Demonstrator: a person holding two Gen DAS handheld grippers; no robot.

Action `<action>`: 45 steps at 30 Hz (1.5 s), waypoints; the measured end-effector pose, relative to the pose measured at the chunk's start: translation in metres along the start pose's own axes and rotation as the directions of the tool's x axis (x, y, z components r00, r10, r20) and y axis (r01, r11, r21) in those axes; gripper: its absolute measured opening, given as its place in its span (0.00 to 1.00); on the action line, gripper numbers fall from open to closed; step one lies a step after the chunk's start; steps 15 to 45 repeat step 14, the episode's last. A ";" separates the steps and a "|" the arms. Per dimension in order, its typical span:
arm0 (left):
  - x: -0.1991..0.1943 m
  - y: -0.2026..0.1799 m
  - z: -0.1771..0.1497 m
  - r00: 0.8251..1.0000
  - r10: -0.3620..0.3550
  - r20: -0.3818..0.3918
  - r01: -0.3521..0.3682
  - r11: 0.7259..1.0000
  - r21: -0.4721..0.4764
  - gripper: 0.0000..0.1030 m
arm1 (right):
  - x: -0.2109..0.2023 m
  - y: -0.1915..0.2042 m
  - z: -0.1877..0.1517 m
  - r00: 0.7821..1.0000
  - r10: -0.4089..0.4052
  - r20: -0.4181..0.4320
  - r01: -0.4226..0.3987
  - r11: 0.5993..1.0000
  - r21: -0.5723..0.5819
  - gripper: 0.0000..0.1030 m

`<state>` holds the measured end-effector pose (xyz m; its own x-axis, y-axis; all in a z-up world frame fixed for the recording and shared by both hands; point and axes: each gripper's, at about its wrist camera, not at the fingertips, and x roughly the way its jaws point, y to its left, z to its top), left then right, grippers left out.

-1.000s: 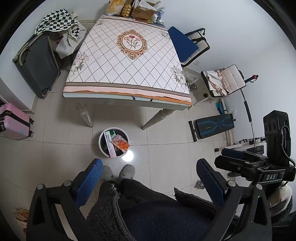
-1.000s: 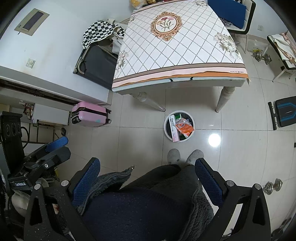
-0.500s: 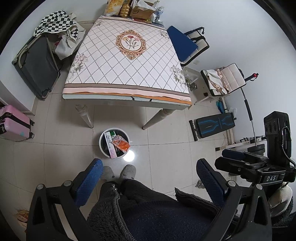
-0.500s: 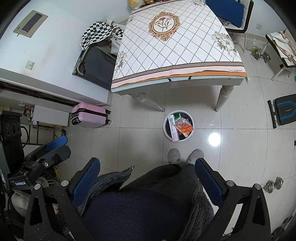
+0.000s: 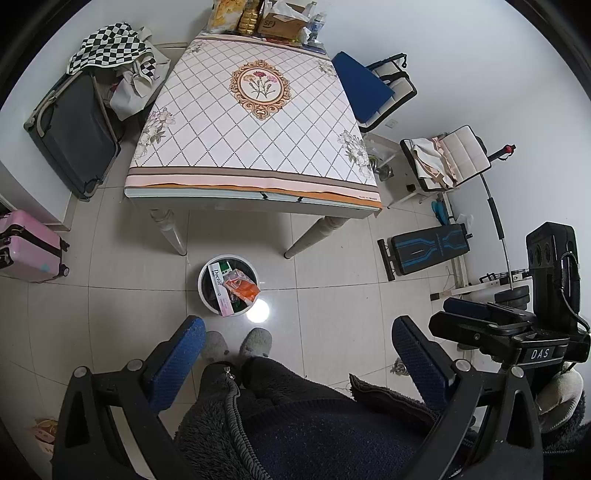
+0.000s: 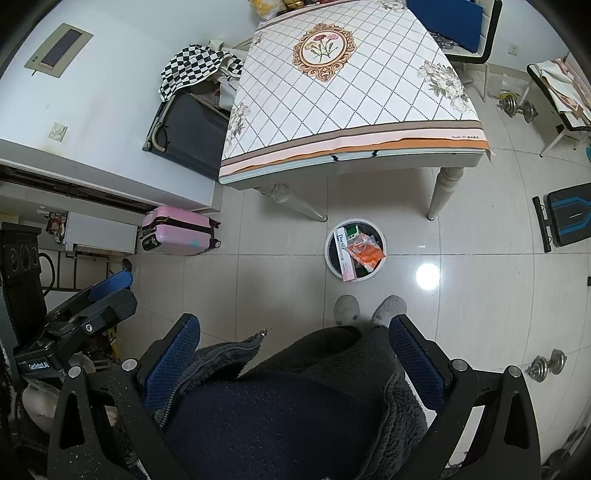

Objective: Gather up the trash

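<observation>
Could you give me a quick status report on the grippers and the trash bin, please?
Left gripper and right gripper open, empty. Trash bin on floor before table, holding box and orange wrapper. Nothing blocking it.

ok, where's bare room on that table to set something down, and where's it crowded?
The table is bare across its near half and middle, from the striped front edge past the flower medallion. The far edge is crowded with a cardboard box and snack bags. The trash bin looks full.

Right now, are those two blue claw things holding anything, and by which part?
Nothing. The left gripper and right gripper both have open jaws; the trash sits in the bin.
</observation>
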<state>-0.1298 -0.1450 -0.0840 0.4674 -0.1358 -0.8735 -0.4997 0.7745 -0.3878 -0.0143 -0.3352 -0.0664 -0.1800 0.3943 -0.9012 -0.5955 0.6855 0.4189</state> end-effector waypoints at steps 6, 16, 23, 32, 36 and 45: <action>0.000 0.000 0.000 1.000 0.000 -0.001 0.000 1.000 0.000 1.00 | 0.000 0.000 0.000 1.000 0.000 0.001 0.000 1.000 0.001 1.00; -0.002 -0.002 0.000 1.000 0.002 -0.003 -0.002 1.000 0.007 1.00 | -0.001 -0.001 0.000 1.000 -0.001 0.002 0.001 1.000 0.001 1.00; -0.002 -0.002 0.000 1.000 0.002 -0.003 -0.002 1.000 0.007 1.00 | -0.001 -0.001 0.000 1.000 -0.001 0.002 0.001 1.000 0.001 1.00; -0.002 -0.002 0.000 1.000 0.002 -0.003 -0.002 1.000 0.007 1.00 | -0.001 -0.001 0.000 1.000 -0.001 0.002 0.001 1.000 0.001 1.00; -0.002 -0.002 0.000 1.000 0.002 -0.003 -0.002 1.000 0.007 1.00 | -0.001 -0.001 0.000 1.000 -0.001 0.002 0.001 1.000 0.001 1.00; -0.002 -0.002 0.000 1.000 0.002 -0.003 -0.002 1.000 0.007 1.00 | -0.001 -0.001 0.000 1.000 -0.001 0.002 0.001 1.000 0.001 1.00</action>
